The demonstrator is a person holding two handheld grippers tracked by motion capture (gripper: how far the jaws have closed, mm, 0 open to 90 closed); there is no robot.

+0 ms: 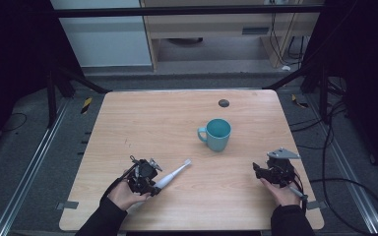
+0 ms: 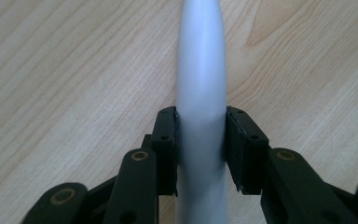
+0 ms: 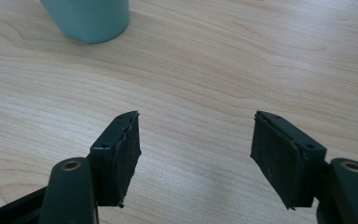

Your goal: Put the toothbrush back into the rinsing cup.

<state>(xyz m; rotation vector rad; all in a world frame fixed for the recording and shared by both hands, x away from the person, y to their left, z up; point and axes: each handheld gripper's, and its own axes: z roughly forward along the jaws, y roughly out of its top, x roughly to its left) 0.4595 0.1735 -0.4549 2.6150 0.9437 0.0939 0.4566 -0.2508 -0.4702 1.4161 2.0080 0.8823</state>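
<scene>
Now our left gripper [image 2: 200, 140] has its fingers pinching the white toothbrush [image 1: 173, 174] low on the table [image 1: 142, 118]; the smooth handle could slip or swivel when lifted; right gripper [image 3: 195, 154] fingers spread, nothing between; teal mug [image 1: 215, 133] stands ahead, well apart.

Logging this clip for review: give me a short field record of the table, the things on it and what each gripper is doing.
surface: wooden table
held thing: white electric toothbrush, lying low over the table, head pointing toward the mug
left gripper: shut on the toothbrush handle, pads pressing both sides
right gripper: jaws apart with nothing between them, low over bare wood
mug: teal, upright, handle to its left in the high view, apart from both grippers
other: small dark round spot near the far edge
</scene>
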